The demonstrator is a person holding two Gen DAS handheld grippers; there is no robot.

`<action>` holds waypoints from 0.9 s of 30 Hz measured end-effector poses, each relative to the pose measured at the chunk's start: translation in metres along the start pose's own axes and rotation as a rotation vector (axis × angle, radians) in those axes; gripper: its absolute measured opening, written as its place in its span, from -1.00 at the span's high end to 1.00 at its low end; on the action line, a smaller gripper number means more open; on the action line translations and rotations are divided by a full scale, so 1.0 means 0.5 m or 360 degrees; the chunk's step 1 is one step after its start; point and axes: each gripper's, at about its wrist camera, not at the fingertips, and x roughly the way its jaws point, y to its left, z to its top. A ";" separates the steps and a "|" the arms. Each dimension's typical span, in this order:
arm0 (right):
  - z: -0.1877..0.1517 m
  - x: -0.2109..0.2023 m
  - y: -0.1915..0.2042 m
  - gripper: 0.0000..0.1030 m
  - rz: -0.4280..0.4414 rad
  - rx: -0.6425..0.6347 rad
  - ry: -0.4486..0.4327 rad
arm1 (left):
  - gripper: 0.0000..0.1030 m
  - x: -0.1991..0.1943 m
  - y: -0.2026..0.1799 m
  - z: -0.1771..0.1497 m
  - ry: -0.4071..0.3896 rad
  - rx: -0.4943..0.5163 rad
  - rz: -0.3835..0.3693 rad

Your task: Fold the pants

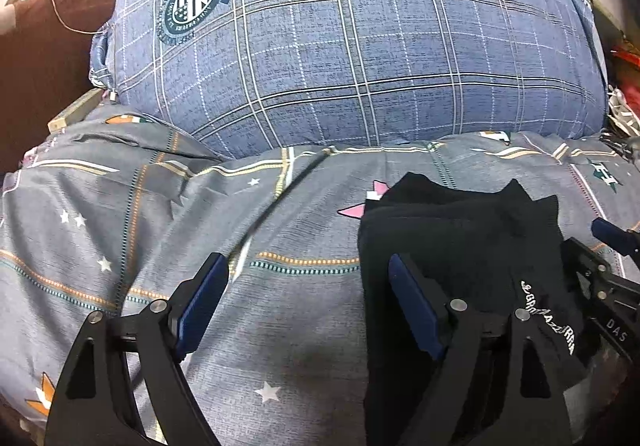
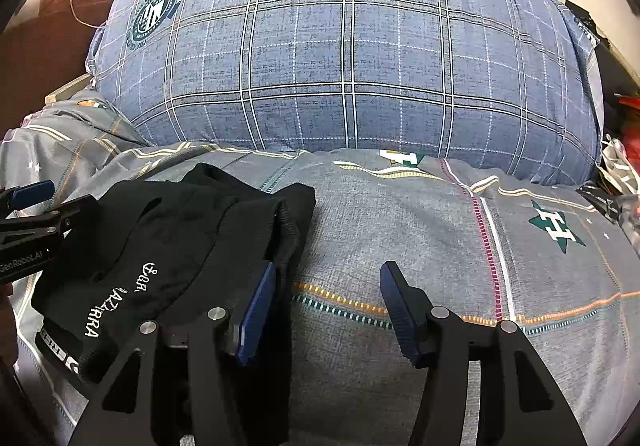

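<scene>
The pants [image 2: 168, 246], black and folded into a bundle, lie on the grey patterned bedspread [image 2: 400, 206] at the lower left of the right wrist view, between the left gripper [image 1: 308, 302] and right gripper [image 2: 326, 306], both with jaws spread and grasping nothing.

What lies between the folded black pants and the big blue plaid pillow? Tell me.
Only bare grey patterned bedsheet. In the right wrist view the black pants end short of the blue plaid pillow, with nothing on the sheet between them.
</scene>
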 end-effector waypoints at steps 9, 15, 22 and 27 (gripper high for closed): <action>0.004 -0.030 0.000 -0.09 -0.0025 0.0001 -0.0118 | -0.62 -0.012 0.023 0.011 -0.0053 -0.0042 0.0204; 0.008 -0.051 0.006 -0.13 0.0034 0.0010 -0.0200 | -0.62 -0.026 0.024 0.013 -0.0108 -0.0033 0.0240; 0.008 -0.068 0.015 -0.21 0.0285 0.0071 -0.0223 | -0.62 -0.025 0.010 0.013 -0.0073 0.0036 0.0176; 0.004 -0.043 0.027 -0.20 0.0317 0.0048 -0.0124 | -0.63 -0.001 -0.016 0.002 0.0028 0.0128 0.0136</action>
